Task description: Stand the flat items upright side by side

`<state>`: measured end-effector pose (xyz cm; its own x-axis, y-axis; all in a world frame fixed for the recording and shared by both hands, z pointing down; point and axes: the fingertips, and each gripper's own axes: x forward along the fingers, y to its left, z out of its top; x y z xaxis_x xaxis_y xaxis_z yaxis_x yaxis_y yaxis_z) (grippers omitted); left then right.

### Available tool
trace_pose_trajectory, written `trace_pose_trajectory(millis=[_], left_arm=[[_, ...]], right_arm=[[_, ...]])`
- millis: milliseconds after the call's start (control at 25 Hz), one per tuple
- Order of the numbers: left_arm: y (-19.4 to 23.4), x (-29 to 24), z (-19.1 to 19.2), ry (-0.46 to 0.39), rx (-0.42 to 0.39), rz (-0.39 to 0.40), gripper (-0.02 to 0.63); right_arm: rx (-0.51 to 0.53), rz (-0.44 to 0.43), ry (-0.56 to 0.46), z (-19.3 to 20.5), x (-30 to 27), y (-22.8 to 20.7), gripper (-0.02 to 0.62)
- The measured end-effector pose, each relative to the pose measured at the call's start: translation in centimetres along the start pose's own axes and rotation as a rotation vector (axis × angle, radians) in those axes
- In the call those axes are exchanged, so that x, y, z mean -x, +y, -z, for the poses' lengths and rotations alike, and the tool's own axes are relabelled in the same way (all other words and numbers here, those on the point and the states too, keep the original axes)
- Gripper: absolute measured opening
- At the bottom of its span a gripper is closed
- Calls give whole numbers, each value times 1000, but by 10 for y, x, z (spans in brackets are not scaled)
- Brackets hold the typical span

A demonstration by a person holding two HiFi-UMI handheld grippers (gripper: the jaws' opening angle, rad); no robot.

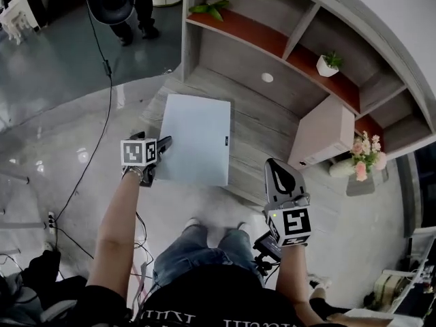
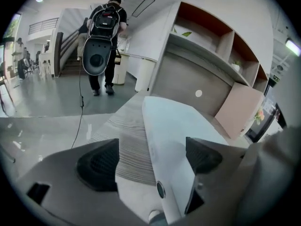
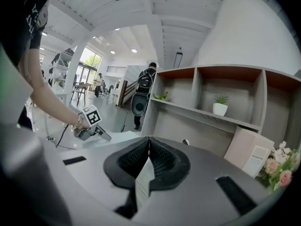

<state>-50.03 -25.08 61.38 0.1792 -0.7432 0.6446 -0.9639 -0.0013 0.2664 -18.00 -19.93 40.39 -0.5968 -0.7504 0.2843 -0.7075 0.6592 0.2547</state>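
Note:
A large white flat item (image 1: 196,136) lies flat on the wood-grain shelf surface (image 1: 262,131). A pink flat item (image 1: 325,132) stands nearly upright at the right end of that surface, against the shelf divider. My left gripper (image 1: 165,147) is at the white item's near left edge. Its jaws stand wide apart with that edge (image 2: 174,121) between them, and bare wood shows beside the left pad (image 2: 99,164). My right gripper (image 1: 278,165) hangs in front of the shelf, shut with nothing in it (image 3: 149,142). The pink item (image 3: 247,149) shows beyond it.
A small potted plant (image 1: 329,63) sits on the red shelf above. A vase of pink flowers (image 1: 366,155) stands right of the pink item. Green leaves (image 1: 211,9) lie on the upper shelf. A person with a backpack (image 2: 106,27) stands on the glossy floor behind, where a cable (image 1: 102,125) runs.

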Motion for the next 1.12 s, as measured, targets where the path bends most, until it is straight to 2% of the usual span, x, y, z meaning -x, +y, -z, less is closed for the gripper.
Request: trace_pose_trajectory(millis=[160, 360, 640, 880, 1120], left_arm=[[4, -7, 11, 17, 73, 8, 451], [5, -7, 19, 4, 126, -8, 451], [-6, 0, 38, 33, 181, 3, 451], [-31, 9, 69, 50, 306, 62, 451], [-61, 13, 96, 80, 421, 138, 451]], right_arm=[[81, -21, 38, 5, -5, 15, 15], [110, -55, 37, 1, -8, 24, 15], [150, -109, 32, -3, -10, 29, 15], [185, -174, 13, -8, -9, 33, 15], [209, -193, 2, -12, 2, 18, 15]])
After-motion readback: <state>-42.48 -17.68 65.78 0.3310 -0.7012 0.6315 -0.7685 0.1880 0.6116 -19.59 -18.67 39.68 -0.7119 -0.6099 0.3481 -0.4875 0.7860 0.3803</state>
